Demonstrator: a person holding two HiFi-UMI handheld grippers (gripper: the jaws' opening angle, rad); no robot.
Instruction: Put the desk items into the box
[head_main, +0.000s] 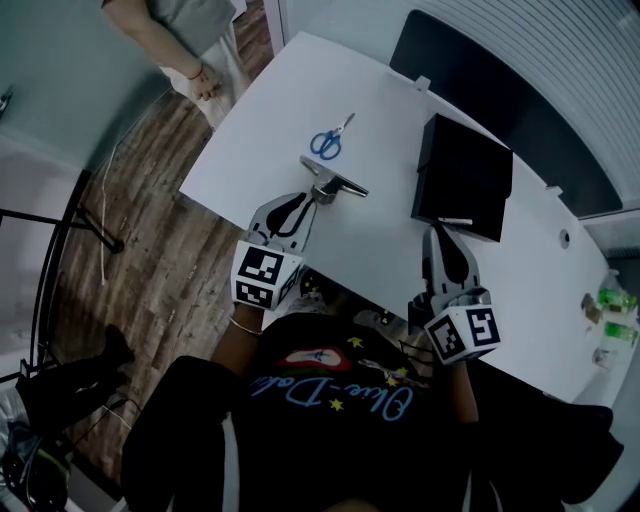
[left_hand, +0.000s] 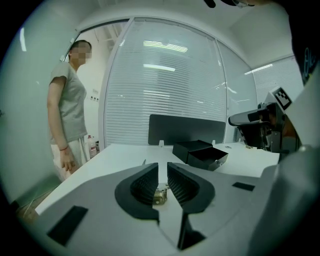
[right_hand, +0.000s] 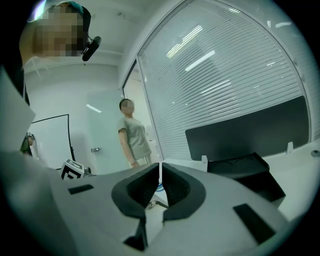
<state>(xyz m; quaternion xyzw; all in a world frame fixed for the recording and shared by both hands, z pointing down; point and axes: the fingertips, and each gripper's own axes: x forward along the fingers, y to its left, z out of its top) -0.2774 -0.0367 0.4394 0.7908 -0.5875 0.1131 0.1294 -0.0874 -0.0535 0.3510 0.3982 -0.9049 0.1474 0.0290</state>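
Jaws parted about the stapler (head_main: 338, 185) on left gripper (left_hand: 162, 172), clenched on right gripper (right_hand: 160, 172); black box (head_main: 465, 175) open, contents unclear.

The white table (head_main: 380, 240) bears blue scissors (head_main: 330, 141), metal tool (head_main: 335, 185), black box (head_main: 463, 178).
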